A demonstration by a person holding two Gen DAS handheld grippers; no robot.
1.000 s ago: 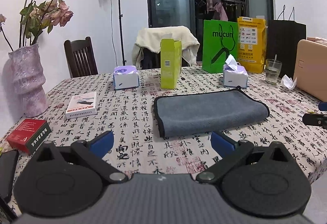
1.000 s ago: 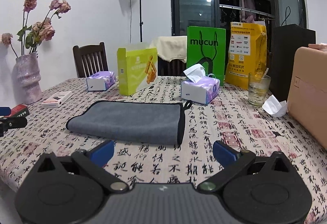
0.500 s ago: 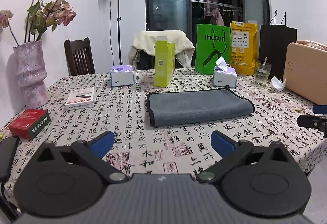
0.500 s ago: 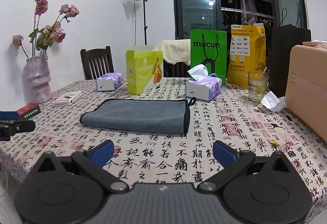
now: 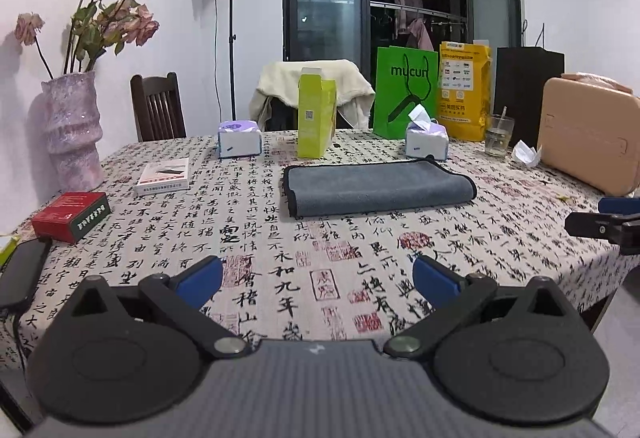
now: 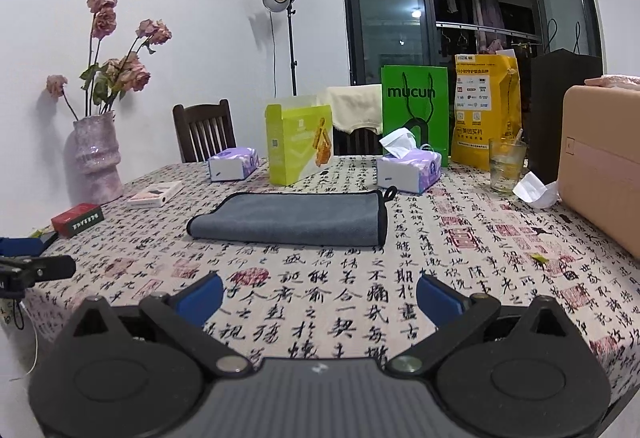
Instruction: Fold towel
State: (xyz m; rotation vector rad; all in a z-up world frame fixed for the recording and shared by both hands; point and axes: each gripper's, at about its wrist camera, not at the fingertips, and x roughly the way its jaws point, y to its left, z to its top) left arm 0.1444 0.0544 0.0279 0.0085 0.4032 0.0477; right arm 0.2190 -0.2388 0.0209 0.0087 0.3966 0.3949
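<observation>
A grey towel [image 5: 376, 188] with dark edging lies folded flat in the middle of the table; it also shows in the right wrist view [image 6: 292, 218]. My left gripper [image 5: 318, 280] is open and empty, over the table's near edge, well short of the towel. My right gripper [image 6: 319, 296] is open and empty, also back near the table's edge. Each gripper's tip shows at the side of the other's view.
The table has a calligraphy-print cloth [image 5: 320, 254]. On it stand a lime box [image 5: 316, 118], two tissue packs [image 5: 426, 142], a glass [image 5: 498, 136], a pink case [image 5: 588, 142], a vase [image 5: 74, 130], a red box [image 5: 70, 216], a white box [image 5: 162, 176] and a phone [image 5: 20, 272].
Both grippers have pulled back from the towel and risen a little, staying open. The towel has not moved.
</observation>
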